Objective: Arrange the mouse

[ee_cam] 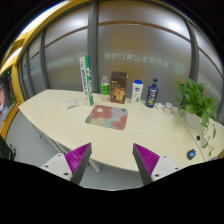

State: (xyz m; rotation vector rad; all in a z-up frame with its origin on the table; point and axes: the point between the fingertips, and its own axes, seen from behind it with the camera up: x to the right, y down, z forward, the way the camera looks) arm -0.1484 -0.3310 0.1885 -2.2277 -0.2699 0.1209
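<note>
A colourful mouse mat (pixel 107 116) lies flat in the middle of the pale table (pixel 60 112), well beyond my fingers. A small dark object that may be the mouse (pixel 190 153) sits near the table's right end, to the right of my right finger. My gripper (pixel 112 163) is open and empty, held back from the table's near edge, with the purple pads (pixel 78 156) wide apart. Nothing stands between the fingers.
Behind the mat stand a tall green-and-white tube (pixel 85 79), a green bottle (pixel 104 88), a brown box (pixel 119 87), a white bottle (pixel 137 91) and a dark blue bottle (pixel 152 93). A potted plant (pixel 196 103) stands at the right end. A small white item (pixel 72 103) lies left of the mat.
</note>
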